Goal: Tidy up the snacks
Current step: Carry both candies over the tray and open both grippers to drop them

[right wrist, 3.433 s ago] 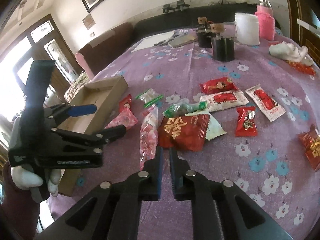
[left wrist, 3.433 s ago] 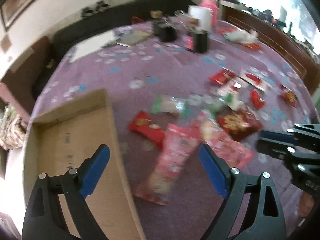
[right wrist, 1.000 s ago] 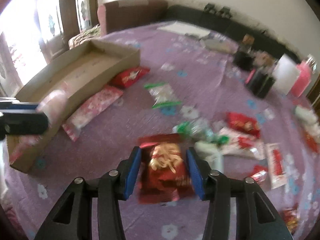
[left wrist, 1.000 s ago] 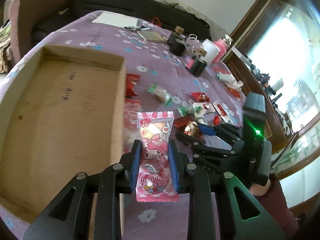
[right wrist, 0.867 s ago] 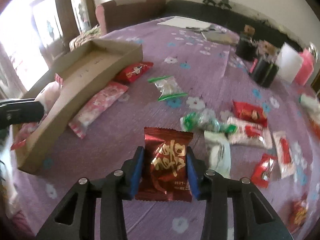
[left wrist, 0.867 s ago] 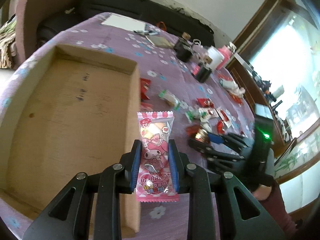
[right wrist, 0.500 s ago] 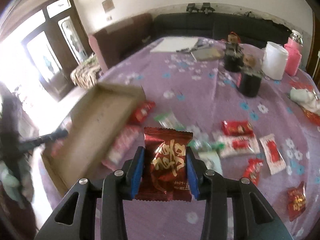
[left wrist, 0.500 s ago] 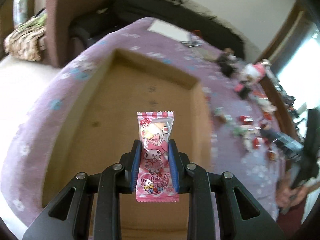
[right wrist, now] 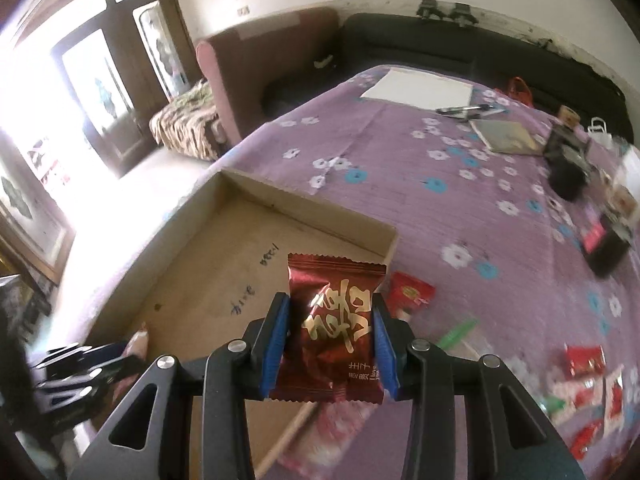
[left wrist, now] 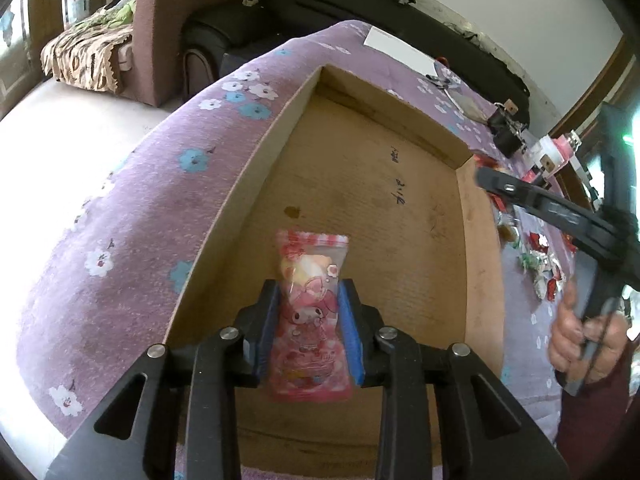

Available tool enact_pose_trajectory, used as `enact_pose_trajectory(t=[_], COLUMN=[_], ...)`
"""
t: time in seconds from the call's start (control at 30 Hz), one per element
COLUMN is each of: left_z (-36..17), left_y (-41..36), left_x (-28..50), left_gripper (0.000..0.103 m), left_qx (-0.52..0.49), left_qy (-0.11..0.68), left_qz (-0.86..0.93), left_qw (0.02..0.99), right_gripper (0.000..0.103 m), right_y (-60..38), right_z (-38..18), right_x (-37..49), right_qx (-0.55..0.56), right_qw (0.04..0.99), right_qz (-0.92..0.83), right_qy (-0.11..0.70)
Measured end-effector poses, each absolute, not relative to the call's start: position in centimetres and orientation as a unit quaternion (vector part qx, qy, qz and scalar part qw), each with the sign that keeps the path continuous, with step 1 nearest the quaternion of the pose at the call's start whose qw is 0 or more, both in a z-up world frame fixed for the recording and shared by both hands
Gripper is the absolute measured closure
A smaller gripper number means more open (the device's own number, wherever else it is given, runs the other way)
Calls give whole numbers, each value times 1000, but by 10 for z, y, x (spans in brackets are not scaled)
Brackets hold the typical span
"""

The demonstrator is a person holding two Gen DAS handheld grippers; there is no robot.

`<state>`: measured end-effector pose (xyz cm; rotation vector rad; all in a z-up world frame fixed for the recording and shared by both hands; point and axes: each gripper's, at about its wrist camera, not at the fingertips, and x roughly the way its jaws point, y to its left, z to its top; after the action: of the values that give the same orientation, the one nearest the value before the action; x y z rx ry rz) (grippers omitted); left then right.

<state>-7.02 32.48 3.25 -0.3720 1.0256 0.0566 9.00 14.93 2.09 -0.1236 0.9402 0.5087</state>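
1. Jaws of the left gripper (left wrist: 310,328) have just been opening; the pink snack packet (left wrist: 310,312) is between the blue pads, blurred, and I cannot tell whether they still press on it.
2. Jaws of the right gripper (right wrist: 331,344) are closed on the dark red snack packet (right wrist: 334,328), which stands upright between the blue pads.
3. Both packets are above the cardboard box (left wrist: 460,156): the pink one over its floor near the 6 o'clock end, the red one over its right-hand wall in the right wrist view.
4. That box is shallow and open-topped and lies on a table under a purple cloth (right wrist: 400,184) printed with white and blue flowers.
5. Loose snack packets (right wrist: 588,364) lie on the cloth at 4 o'clock from the red packet, and a small red packet (right wrist: 410,290) lies just beside the box.
6. White paper (right wrist: 420,88), a pen and a grey notebook lie at the far side, toward 1 o'clock.
7. Beyond the table stand a dark sofa (right wrist: 440,48), a brown armchair and bright glazed doors.
8. Gold Chinese characters cover the red packet, with small print reading "I Love You"; the pink one shows a cartoon rabbit, its lettering blurred. Blue handwriting on the box floor is not legible.
9. Only the left wrist view shows the bare hand (left wrist: 576,340) holding the other gripper at 3 o'clock; only the right wrist view shows the doors.
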Motion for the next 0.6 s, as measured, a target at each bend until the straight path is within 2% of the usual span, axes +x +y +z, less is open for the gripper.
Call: enact_pose_trajectory(t=[0.07, 0.13, 0.2, 0.3, 0.43, 0.6], left_z=[35, 38, 40, 45, 49, 48], left_y=[328, 332, 335, 340, 342, 337], left_x=[-72, -75, -78, -82, -87, -91], left_gripper=[66, 53, 52, 52, 52, 52], left_qx=[-181, -188, -196, -211, -219, -217], left_qy=[483, 475, 467, 455, 442, 439], left_qz=[28, 30, 33, 33, 37, 39], left_qw=[856, 859, 862, 864, 869, 871], right_gripper=[61, 59, 54, 52, 45, 45], right_y=[160, 165, 168, 167, 136, 92], right_z=[15, 13, 13, 21, 42, 40], right_x=[96, 98, 98, 92, 84, 82], right_qx=[-68, -76, -86, -97, -48, 3], right_qw=[860, 863, 866, 875, 891, 890], right_qz=[236, 232, 229, 224, 214, 187], right_qy=[447, 441, 436, 418, 398, 416])
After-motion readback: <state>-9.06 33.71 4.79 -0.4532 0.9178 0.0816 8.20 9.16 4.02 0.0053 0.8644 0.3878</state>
